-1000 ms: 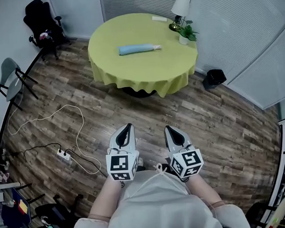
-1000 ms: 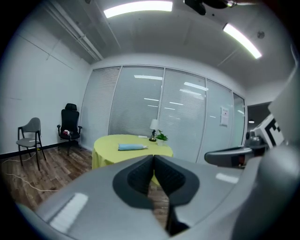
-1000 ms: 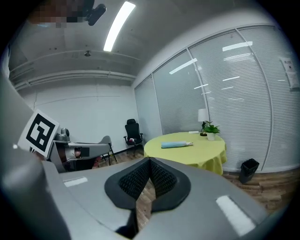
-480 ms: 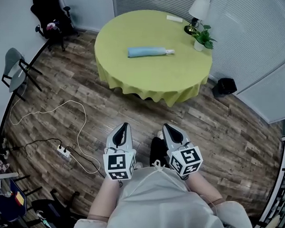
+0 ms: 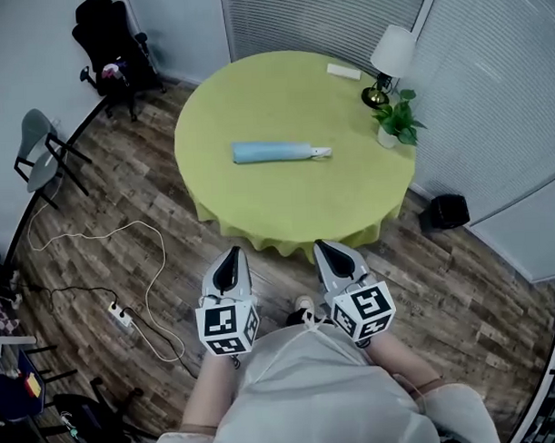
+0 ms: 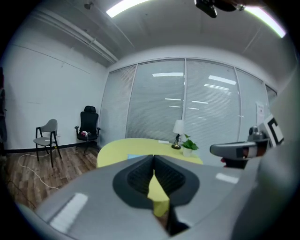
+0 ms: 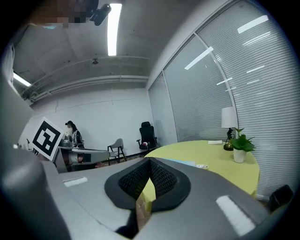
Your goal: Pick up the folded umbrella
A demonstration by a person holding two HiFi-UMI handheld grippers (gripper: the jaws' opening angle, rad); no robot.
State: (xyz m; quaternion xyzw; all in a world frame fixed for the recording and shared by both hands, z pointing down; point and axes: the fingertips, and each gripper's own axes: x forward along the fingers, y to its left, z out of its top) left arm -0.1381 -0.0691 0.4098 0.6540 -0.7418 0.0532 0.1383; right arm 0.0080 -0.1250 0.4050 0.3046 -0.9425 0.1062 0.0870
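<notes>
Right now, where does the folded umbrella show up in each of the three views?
Head view: the umbrella lies in the middle of the table, white end pointing right.
Left gripper view: only a blue sliver, just left of centre.
Right gripper view: a blue strip just right of centre.
Shared landmark: the white lamp at the table's far edge.

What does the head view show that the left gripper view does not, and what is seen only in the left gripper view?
Only the head view: the power strip on the floor, the black bin, and the umbrella along its full length. Only the left gripper view: the ceiling lights. Both: the yellow table, the lamp, the plant, the black office chair and the grey chair.
</notes>
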